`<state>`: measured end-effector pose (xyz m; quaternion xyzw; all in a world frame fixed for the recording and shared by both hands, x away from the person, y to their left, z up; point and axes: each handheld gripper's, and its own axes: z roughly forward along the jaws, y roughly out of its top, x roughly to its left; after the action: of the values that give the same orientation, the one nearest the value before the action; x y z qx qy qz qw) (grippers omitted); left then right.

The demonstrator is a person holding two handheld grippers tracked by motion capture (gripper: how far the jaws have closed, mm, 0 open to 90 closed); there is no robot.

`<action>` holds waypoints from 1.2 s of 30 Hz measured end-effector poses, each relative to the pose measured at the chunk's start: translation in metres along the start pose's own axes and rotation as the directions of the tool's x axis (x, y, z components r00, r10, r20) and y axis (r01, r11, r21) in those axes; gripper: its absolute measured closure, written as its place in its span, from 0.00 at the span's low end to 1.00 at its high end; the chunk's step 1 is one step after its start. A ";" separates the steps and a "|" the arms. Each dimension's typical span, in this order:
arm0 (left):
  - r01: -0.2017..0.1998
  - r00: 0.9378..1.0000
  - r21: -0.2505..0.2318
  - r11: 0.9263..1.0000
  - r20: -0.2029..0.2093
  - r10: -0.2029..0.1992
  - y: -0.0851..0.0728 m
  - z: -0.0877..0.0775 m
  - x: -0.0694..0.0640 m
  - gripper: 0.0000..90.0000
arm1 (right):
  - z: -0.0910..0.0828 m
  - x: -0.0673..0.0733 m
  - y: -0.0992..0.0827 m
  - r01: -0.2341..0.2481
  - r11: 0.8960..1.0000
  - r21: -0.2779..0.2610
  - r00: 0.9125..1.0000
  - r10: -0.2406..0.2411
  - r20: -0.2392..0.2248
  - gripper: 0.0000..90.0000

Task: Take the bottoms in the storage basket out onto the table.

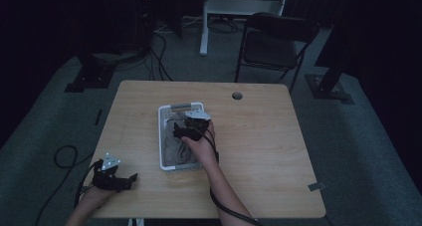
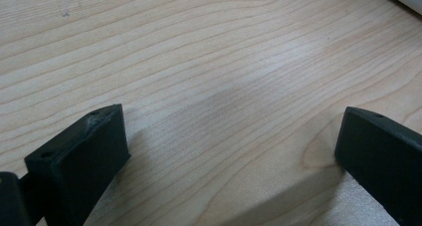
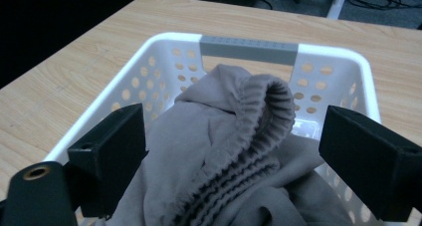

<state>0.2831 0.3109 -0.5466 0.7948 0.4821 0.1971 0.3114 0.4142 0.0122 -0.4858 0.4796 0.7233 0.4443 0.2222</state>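
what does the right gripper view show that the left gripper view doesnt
The right gripper view alone shows the grey garment with its ribbed elastic band, bunched inside the white basket, and the basket's grey handle. The right gripper has its jaws spread wide on either side of the cloth. The left gripper view alone shows the left gripper, jaws wide apart with nothing between them, low over bare wood. Both show the wooden table and a pair of open black jaws.
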 end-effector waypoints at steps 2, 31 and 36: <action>0.000 1.000 0.000 1.000 0.000 0.000 0.000 0.000 0.000 0.01 | 0.002 -0.001 -0.002 -0.020 1.000 0.002 1.000 0.020 -0.012 0.12; 0.000 1.000 0.000 1.000 0.000 0.000 0.000 0.000 0.000 0.01 | 0.030 0.024 -0.026 0.082 0.966 0.246 0.996 -0.073 -0.042 0.14; 0.000 1.000 0.000 1.000 0.000 0.000 0.000 0.000 0.000 0.01 | 0.035 0.026 -0.027 0.112 0.948 0.297 0.994 -0.104 -0.043 0.26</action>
<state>0.2831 0.3109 -0.5466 0.7950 0.4820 0.1971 0.3113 0.4155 0.0466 -0.5238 0.4614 0.8102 0.3234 0.1613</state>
